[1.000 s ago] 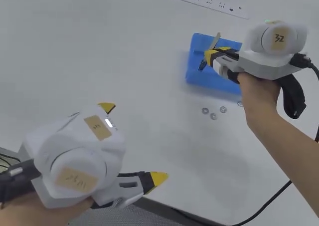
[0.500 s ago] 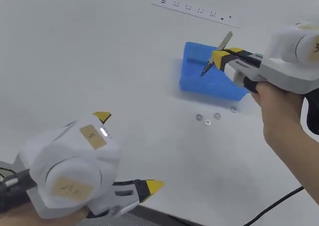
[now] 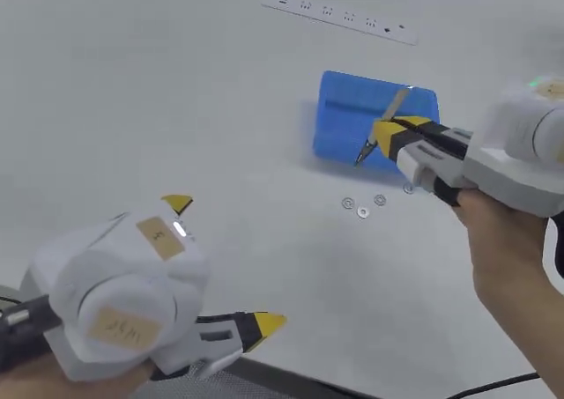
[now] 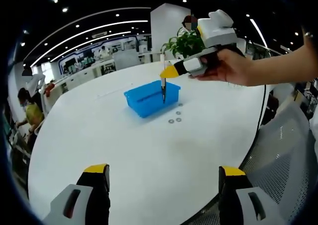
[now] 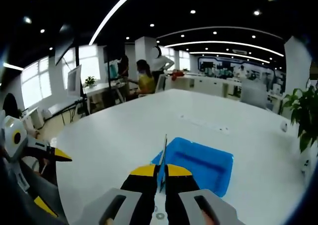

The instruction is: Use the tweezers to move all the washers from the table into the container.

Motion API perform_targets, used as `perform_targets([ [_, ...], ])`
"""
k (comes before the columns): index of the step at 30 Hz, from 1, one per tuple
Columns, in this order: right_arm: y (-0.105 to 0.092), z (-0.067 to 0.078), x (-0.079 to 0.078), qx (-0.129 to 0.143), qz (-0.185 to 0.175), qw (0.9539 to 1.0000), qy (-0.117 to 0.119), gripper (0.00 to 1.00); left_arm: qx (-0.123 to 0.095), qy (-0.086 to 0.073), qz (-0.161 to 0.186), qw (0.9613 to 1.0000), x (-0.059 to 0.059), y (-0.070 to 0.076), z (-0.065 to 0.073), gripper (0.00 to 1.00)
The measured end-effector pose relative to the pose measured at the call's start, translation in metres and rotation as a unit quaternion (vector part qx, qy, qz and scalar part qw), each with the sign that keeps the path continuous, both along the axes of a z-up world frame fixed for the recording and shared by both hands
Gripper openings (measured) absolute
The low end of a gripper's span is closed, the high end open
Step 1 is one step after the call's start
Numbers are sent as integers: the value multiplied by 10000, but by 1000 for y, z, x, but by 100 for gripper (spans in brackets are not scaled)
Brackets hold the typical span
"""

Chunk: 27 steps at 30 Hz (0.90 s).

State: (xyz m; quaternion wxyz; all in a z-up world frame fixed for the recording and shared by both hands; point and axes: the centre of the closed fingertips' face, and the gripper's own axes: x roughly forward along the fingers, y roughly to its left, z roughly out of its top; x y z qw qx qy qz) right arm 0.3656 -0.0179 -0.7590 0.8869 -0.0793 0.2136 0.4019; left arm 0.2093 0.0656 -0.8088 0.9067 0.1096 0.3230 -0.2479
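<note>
- 4 washers (image 3: 363, 212) lay in a loose cluster on the white table (image 3: 176, 108), just in front of the blue container (image 3: 352, 108). We could not tell whether any were already in it.
- We held the tweezers (image 3: 397, 107) in the right gripper (image 3: 386, 136), its jaws pinched shut on the shaft. In the left gripper view the tweezers stood nearly upright, tips down.
- Whether the tips carried a washer was too small for us to tell.
- Our left gripper (image 3: 220, 264) hung by the near edge of the table, well apart from the work, its jaws spread wide and holding nothing.
- We judged the step in hand to be the approach for a pick, with the tips at the container's front wall and near the cluster.
- Next, we judged, the tips had to come down over 1 washer and pinch its rim. A thin flat ring on a smooth top could easily skid away.
- Against 1 second earlier, the tips had left the space over the container and come down toward the washers.
- Some of the shift in the picture was our head moving, and the left gripper had stayed open in much the same place.
</note>
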Motion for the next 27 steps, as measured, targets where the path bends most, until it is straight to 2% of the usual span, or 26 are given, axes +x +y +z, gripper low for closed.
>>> perform_targets([
  [2,-2,-5,-1,-68,-6,10000,-40,2,6,-3,7,10000,0,0,0,93],
  [6,-4,-17,-2,-33,-108,9999,104,2,29,31,13,10000,0,1,-1,92],
  [9,-5,-30,-4,-246,-95,9996,87,2,62,22,8,10000,0,2,-2,92],
  [14,-5,-42,-6,-301,-114,9993,187,2,65,64,-14,10000,-1,1,-3,92],
  [20,-7,-46,-6,-277,-179,9991,256,2,83,72,-31,9999,-1,0,-4,92],
  [27,-9,-48,-8,-323,-161,9992,198,2,117,99,-24,9999,-1,1,-5,92],
])
